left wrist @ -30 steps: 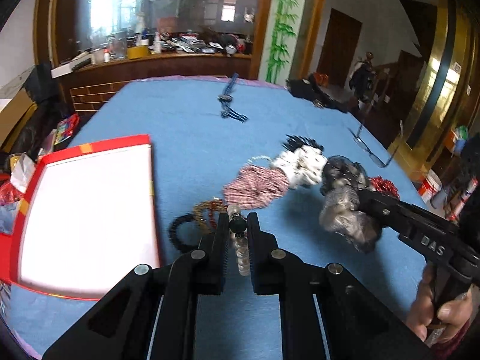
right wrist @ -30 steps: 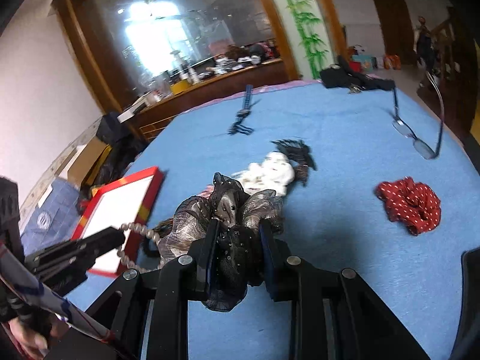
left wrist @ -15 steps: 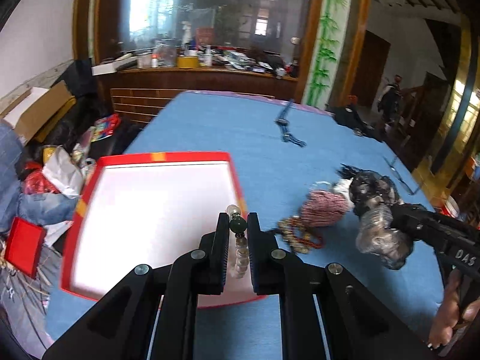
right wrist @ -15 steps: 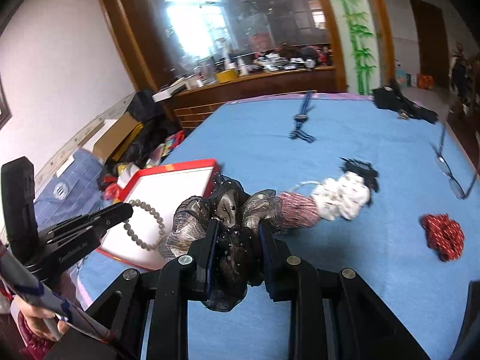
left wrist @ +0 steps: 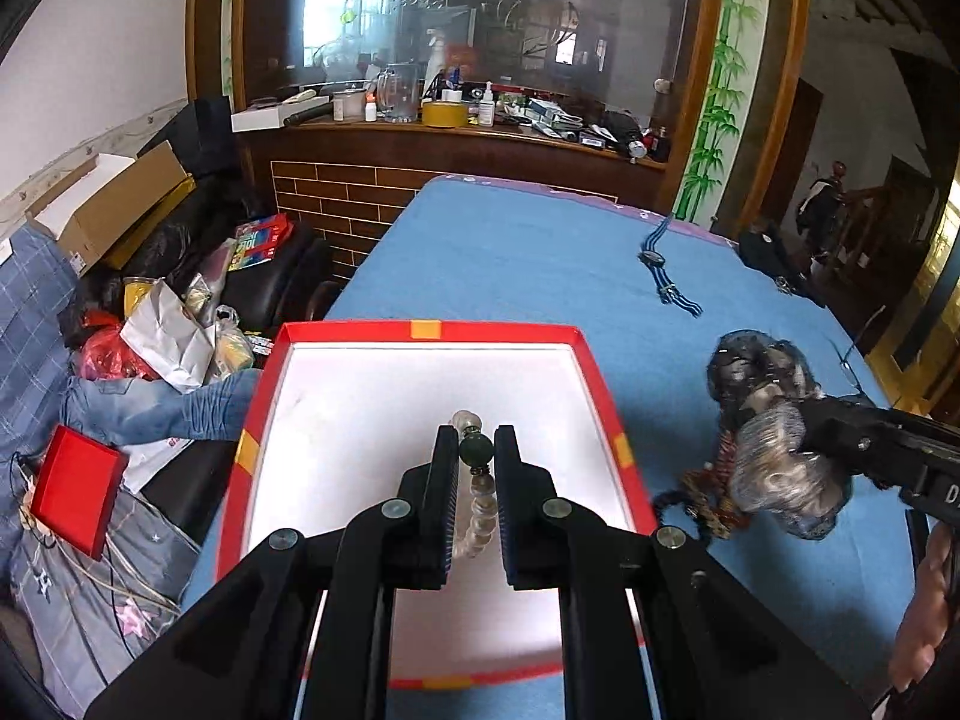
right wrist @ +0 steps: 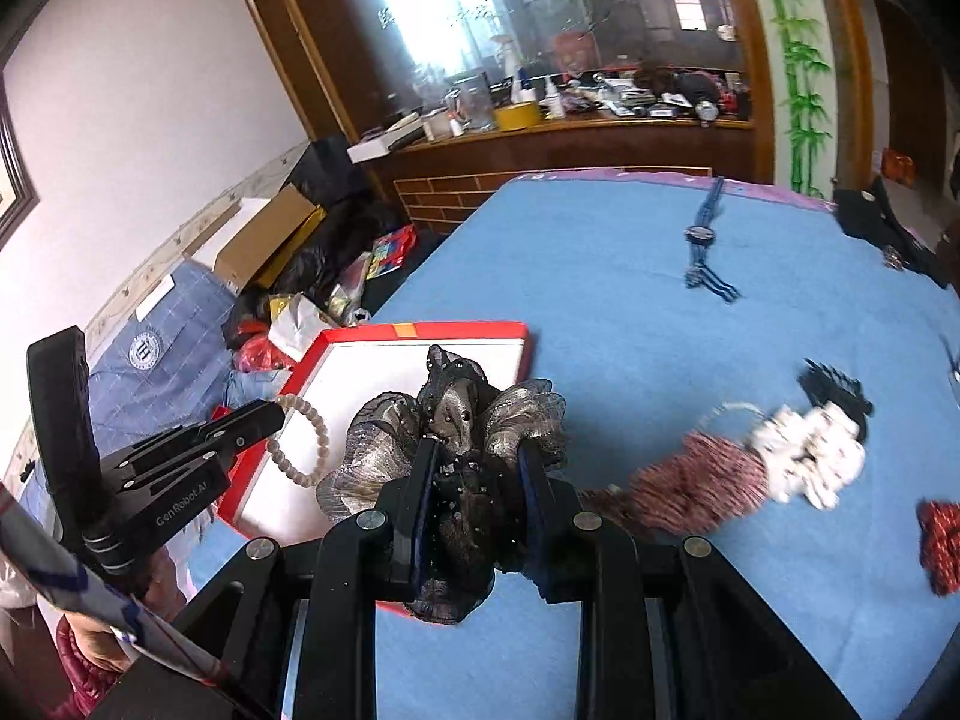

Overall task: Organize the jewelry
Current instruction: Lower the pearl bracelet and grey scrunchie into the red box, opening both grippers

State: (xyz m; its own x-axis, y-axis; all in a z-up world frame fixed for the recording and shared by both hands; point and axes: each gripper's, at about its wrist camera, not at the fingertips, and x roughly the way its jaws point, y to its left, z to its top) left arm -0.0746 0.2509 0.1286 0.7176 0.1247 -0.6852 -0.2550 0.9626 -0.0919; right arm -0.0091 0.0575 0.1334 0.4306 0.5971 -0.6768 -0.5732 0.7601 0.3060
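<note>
1. Big picture first: the blue worktop (left wrist: 528,252) runs wide and open ahead of both tools, and most of the job, by my reading, is yet to do. The far stretch is bare apart from a striped watch (right wrist: 702,240).
2. The red-rimmed tray (left wrist: 420,331) sits right under the left tool (left wrist: 477,450). Its white floor looks bare, so nothing is sorted in yet. The tray's left rim runs close to the worktop's edge, with clutter on the floor beyond. Not much margin on that side!
3. Right of the right tool (right wrist: 474,462), a loose row waits on the cloth: a red-and-white scrunchie (right wrist: 690,486), a white one (right wrist: 810,450), a black one (right wrist: 834,390), and a red dotted one (right wrist: 942,540) at the frame's edge.
4. The right tool is clamped on a silvery-black scrunchie (right wrist: 456,414), carried at the tray's near right corner, just beside the other tool.
5. The left tool, nearly closed, pinches a bead bracelet (left wrist: 477,498) by its green bead, and the loop dangles over the tray's middle. There is clear room below to lower it.
</note>
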